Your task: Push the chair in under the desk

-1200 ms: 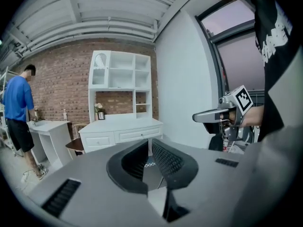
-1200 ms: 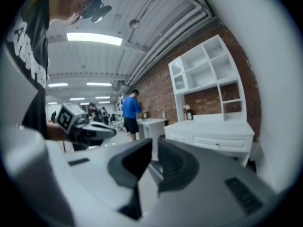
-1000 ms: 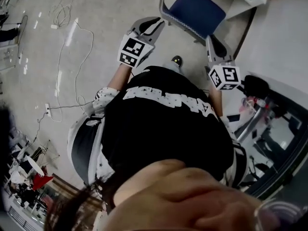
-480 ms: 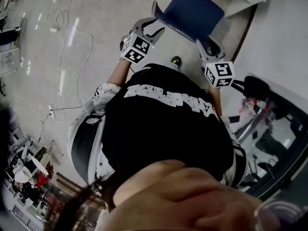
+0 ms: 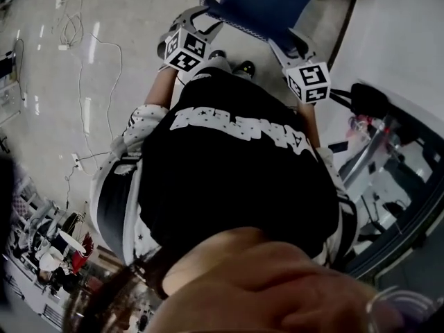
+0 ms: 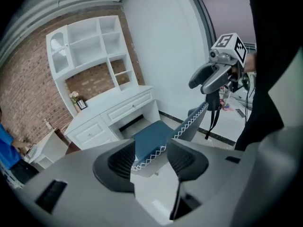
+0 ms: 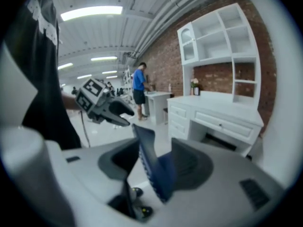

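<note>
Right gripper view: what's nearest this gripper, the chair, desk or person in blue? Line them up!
1. Chair: between the jaws, which have just been opening.
2. Desk: to the right, farther back.
3. Person in blue: far back, centre-left.

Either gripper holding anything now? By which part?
Nothing gripped: the left gripper and right gripper have just been opening; the chair backrest stands between each pair of open jaws.

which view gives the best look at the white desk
The left gripper view: the desk shows nearly whole, shelves, drawers and the opening beneath, beyond the chair. The right gripper view shows it at an angle, partly hidden by the right gripper. The head view shows almost none of it.
</note>
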`<move>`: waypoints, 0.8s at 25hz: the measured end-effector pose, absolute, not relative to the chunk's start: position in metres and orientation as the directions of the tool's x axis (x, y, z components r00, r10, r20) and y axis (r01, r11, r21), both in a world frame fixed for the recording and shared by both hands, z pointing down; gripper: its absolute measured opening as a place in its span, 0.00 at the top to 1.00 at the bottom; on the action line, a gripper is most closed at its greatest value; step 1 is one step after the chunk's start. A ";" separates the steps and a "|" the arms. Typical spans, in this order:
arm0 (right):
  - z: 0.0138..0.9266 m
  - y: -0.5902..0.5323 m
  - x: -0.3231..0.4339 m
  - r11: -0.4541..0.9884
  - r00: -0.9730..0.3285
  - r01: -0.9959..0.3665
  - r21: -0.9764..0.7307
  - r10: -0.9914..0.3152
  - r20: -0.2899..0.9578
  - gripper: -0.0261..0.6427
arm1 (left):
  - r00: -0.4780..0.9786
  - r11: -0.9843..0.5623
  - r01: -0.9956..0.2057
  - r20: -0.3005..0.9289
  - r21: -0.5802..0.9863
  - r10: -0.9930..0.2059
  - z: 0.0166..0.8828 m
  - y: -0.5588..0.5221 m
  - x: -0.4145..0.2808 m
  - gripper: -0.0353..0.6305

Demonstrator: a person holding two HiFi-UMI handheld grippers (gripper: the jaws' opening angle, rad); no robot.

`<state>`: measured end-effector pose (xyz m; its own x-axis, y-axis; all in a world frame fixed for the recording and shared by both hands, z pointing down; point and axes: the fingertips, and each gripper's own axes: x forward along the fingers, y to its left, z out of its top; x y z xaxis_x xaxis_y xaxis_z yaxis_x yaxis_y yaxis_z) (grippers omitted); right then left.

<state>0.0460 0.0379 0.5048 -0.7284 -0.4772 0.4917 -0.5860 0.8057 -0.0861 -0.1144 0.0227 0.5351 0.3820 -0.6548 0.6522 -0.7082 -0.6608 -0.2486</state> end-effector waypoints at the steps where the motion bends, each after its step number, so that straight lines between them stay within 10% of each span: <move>1: 0.507 0.038 0.045 0.808 -0.722 -0.585 -0.076 -0.475 0.503 0.64 | 0.384 -0.673 -0.694 0.660 -0.255 -0.646 0.538 0.020 -0.114 0.59; 20: 0.571 0.056 0.041 0.796 -0.458 -0.594 0.116 -0.453 0.765 0.61 | 0.430 -0.865 -0.406 0.774 -0.294 -0.465 0.585 0.016 -0.104 0.57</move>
<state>0.0410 0.0561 0.5706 -0.4575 -0.4527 0.7653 -0.5936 0.7963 0.1162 -0.1042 0.0165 0.5849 0.4300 -0.4645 0.7742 -0.4058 -0.8654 -0.2939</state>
